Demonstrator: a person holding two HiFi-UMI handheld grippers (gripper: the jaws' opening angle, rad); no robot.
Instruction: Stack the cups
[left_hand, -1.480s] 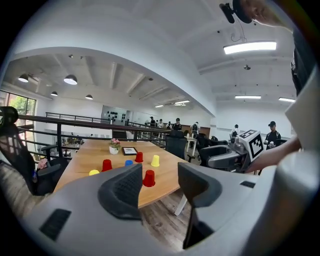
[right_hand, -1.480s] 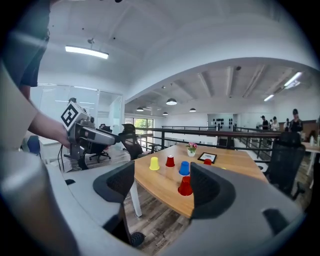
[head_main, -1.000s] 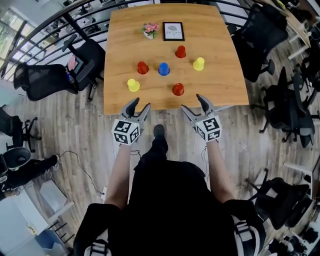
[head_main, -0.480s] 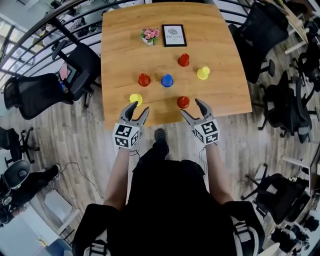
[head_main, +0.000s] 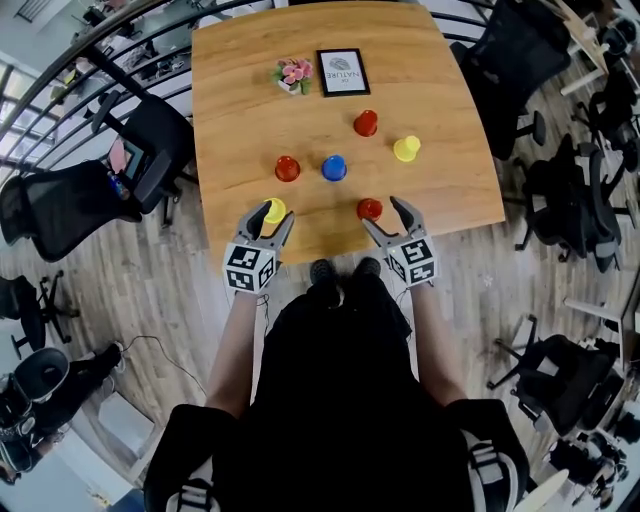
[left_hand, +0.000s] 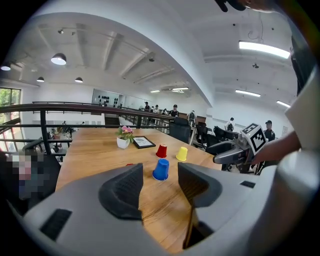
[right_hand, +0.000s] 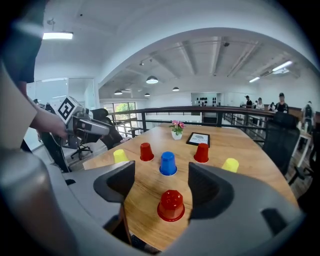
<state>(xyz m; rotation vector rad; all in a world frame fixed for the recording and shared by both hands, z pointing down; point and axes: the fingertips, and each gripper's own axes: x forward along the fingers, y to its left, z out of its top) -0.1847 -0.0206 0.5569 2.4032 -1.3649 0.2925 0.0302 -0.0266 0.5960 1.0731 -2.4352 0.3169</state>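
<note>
An open-plan office on an upper level. Black mesh swivel chairs (head_main: 150, 150) ring a wooden meeting tabletop (head_main: 250, 110) on a wood-plank floor (head_main: 120, 290), and a black metal railing (left_hand: 75, 107) runs along the edge. Pendant lamps (left_hand: 58, 59) and strip lights (left_hand: 264, 48) hang from a white ceiling. More chairs and standing people (left_hand: 175, 110) fill the background. A framed sign (head_main: 342, 71) and a potted flower (head_main: 292, 74) dress the tabletop.

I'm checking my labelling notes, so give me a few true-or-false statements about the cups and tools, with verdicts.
1. Nothing on the table is stacked yet. True.
2. Two cups are blue. False: there is only one blue cup.
3. The right tool grips a red cup. False: its jaws are open, and the near red cup stands untouched ahead.
4. A framed picture stands beside the flower pot. True.
</note>
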